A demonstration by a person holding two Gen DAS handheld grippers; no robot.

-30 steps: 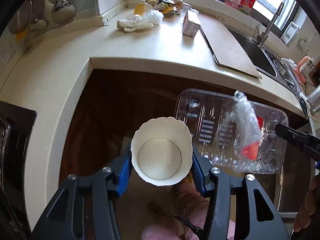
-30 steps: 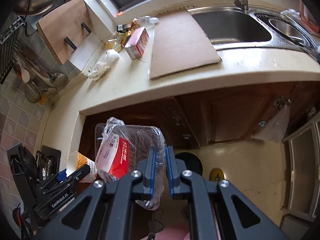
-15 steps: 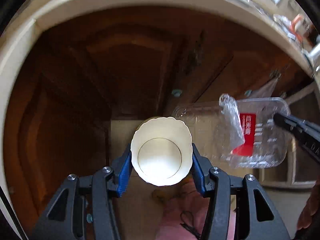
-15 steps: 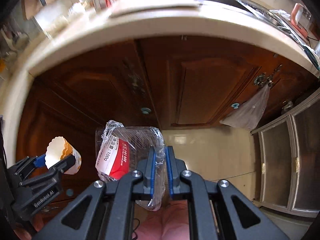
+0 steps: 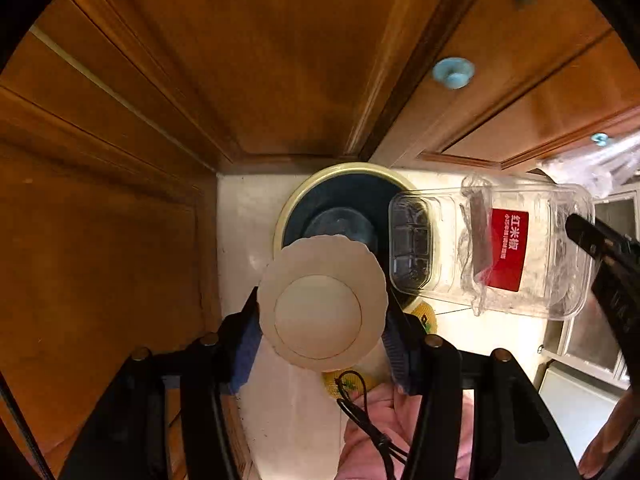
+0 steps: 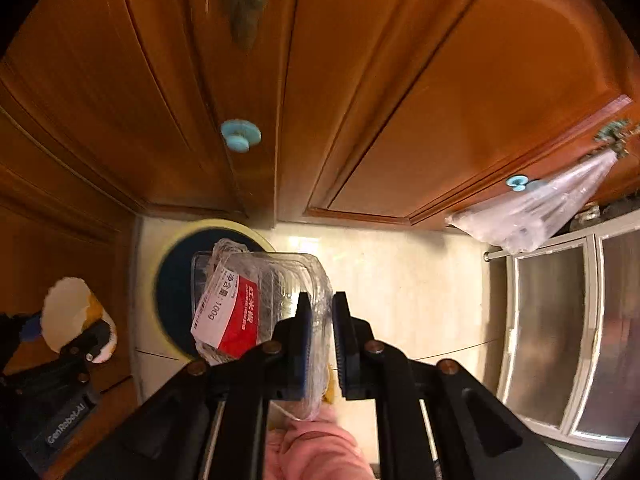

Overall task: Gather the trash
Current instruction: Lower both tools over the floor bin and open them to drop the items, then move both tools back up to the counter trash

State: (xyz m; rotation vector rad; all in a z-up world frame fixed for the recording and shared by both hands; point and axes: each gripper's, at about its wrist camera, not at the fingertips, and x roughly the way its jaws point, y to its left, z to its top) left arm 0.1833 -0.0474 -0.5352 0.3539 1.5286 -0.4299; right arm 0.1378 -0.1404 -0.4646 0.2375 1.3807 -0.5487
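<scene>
Both grippers point down at the floor [image 6: 400,280] here, pale glossy tile, boxed in by brown wooden cabinet doors [image 5: 280,60] that meet in a corner. Pale blue round knobs [image 6: 240,135] sit on the doors. Right in that corner stands the bin [image 5: 304,200], yellow rim, dark inside, a paler round shape showing at the bottom.

The left gripper [image 5: 322,332] has the paper cup [image 5: 320,304] between its blue pads, mouth up toward the camera, scalloped rim, and the jaws are easing apart with the cup between them (the pads look to be touching its sides, so it counts as held). The cup hangs above the bin's near edge.

The right gripper [image 6: 319,344] is pinched tight on the edge of the clear tray [image 6: 256,300], red and white label and crumpled film inside it. From the left view the tray [image 5: 492,252] overlaps the bin's right rim; from the right view it hangs over the bin's mouth [image 6: 176,276].

Off to the right, a clear plastic bag [image 6: 532,208] hangs from a cabinet handle, and beyond it is a white-framed glass door [image 6: 560,320]. Pink cloth [image 6: 316,452] shows at the bottom edge.
</scene>
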